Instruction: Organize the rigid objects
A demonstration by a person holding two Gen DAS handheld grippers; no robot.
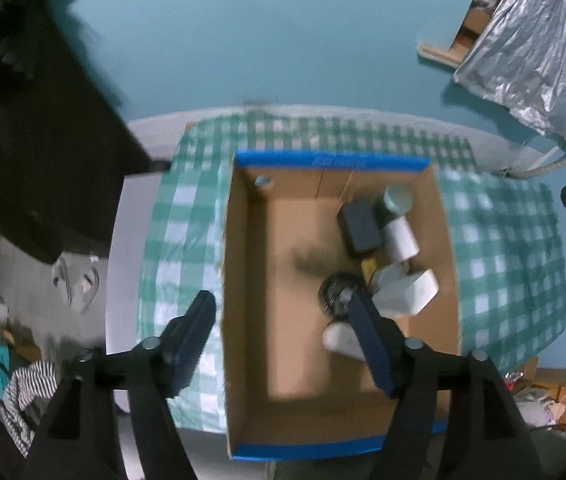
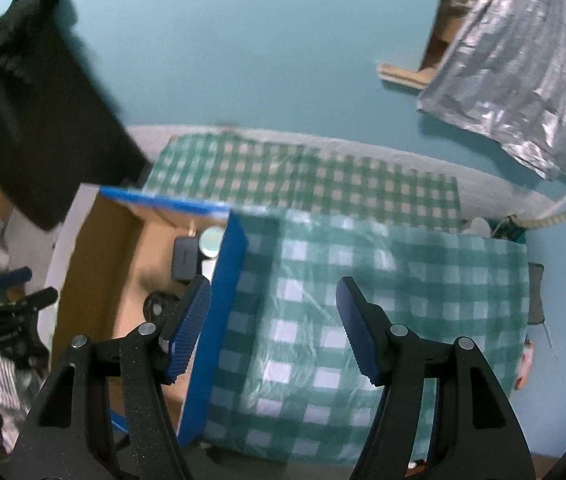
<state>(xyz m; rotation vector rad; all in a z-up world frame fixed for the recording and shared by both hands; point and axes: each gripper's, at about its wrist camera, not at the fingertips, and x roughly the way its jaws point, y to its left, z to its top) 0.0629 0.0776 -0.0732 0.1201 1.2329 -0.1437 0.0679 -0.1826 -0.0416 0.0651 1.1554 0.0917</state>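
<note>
Cardboard box (image 1: 243, 280) already holds the rigid objects (image 1: 379, 248); the checked cloth (image 2: 323, 280) shows none. Your left gripper (image 1: 283, 312) and right gripper (image 2: 271, 300) both gape, empty.

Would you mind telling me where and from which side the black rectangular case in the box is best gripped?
I would grip the black case across its two long edges, coming straight down from above. It lies flat in the cardboard box with its top face clear. The white cylinder sits close along one long edge, so that finger probably has little room.
</note>
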